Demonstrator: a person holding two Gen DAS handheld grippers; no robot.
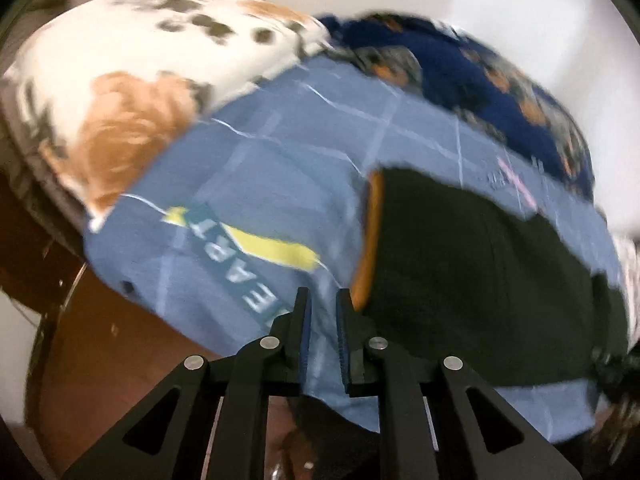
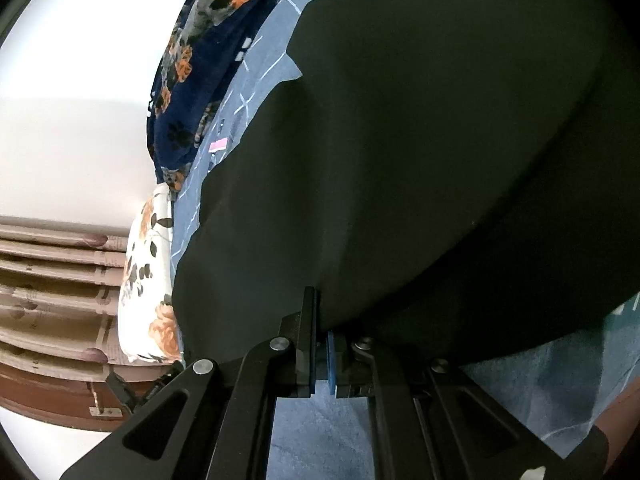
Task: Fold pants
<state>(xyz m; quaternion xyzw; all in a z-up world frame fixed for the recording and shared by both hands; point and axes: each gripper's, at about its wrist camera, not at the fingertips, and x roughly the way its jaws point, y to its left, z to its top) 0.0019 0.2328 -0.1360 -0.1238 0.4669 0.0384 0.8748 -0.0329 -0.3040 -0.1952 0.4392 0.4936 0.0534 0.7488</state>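
Note:
The black pants (image 1: 480, 280) lie on a blue bed sheet (image 1: 260, 168) with an orange-lined edge at their left side. My left gripper (image 1: 323, 300) hovers over the sheet just left of that edge, its jaws a narrow gap apart with nothing between them. In the right wrist view the pants (image 2: 420, 140) fill most of the frame. My right gripper (image 2: 324, 320) is shut on the pants' lower edge, and the cloth drapes over its right finger.
A white pillow with orange flowers (image 1: 140, 80) and a navy floral blanket (image 1: 460, 72) lie at the far side of the bed. A white wall (image 2: 72, 100) stands behind. A brown bed frame (image 1: 100, 340) and floor show below the sheet's edge.

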